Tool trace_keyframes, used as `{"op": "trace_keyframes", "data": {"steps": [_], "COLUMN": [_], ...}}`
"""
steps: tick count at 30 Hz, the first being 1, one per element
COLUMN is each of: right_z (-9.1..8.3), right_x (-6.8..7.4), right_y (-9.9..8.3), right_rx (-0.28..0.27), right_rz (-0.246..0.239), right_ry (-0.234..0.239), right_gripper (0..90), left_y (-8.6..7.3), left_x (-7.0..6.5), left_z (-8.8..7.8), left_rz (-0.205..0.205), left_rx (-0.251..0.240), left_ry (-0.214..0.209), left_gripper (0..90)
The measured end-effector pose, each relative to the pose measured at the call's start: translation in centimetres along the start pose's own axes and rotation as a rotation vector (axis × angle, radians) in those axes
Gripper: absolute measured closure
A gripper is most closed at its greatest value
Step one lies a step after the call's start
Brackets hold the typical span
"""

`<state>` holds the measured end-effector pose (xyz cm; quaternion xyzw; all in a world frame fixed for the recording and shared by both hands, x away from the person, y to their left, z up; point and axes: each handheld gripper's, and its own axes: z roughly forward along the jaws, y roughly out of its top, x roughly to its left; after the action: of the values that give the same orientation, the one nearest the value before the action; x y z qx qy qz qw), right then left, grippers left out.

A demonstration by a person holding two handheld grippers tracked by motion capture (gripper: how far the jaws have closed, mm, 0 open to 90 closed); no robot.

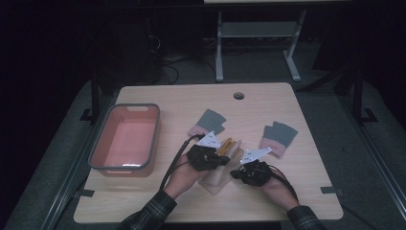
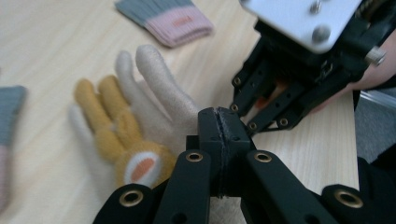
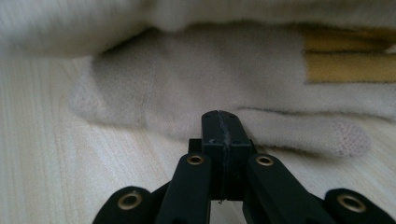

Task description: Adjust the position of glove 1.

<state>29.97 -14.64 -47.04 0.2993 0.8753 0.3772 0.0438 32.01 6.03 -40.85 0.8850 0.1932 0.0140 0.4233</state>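
Cream glove [image 1: 221,172] lies flat near the table's [image 1: 306,191] front edge, mid-width, directly between the two grippers. High view: left gripper [image 1: 207,157] sits over its left side, right gripper [image 1: 251,173] at its right side, both touching or just above it; can't tell jaw state from here. Mustard glove [image 1: 226,145] lies on top of the cream one. Two grey fingerless gloves with pink cuffs sit further back, one [image 1: 207,122] behind the left gripper, one [image 1: 278,138] toward the right edge. Pink bin, grey rim [image 1: 125,139], rectangular with rounded corners, near the left edge.

Left gripper view: jaws pressed together, fleece behind the tips; whether any is pinched, can't tell. Cream glove [image 2: 161,95] fuzzy, fingers spread; mustard glove [image 2: 107,123] has an oval patch on the cuff.

Right gripper view: jaws pressed together, tips against the cream glove [image 3: 201,84]; a grip isn't clear. Soft napped fabric, mesh-textured fingertip patches. Table pale woodgrain.
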Motion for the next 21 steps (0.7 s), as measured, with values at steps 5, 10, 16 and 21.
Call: {"op": "trace_keyframes", "data": {"steps": [5,10,16,21], "right_z": [-0.2,-2.2,-4.8,-5.7], "right_x": [-0.1,-1.1,-3.4,-4.1], "right_y": [-0.2,-1.0,-2.2,-2.7], "right_rx": [0.002,-0.017,-0.066,-0.079], "right_rz": [-0.01,0.016,0.075,0.104], "right_ry": [-0.003,-0.044,-0.108,-0.133], "right_gripper": [89.8,89.8,85.8,66.9], "left_y": [-0.7,-1.5,-2.2,-1.5], "left_x": [-0.2,-0.4,-0.7,-0.6], "left_z": [1.7,3.0,4.2,2.7], "left_rz": [-0.001,0.006,0.021,0.0], "left_rx": [0.05,0.108,0.173,0.119], "left_ry": [-0.006,-0.012,0.014,-0.008], "left_gripper": [89.4,89.3,88.0,78.3]}}
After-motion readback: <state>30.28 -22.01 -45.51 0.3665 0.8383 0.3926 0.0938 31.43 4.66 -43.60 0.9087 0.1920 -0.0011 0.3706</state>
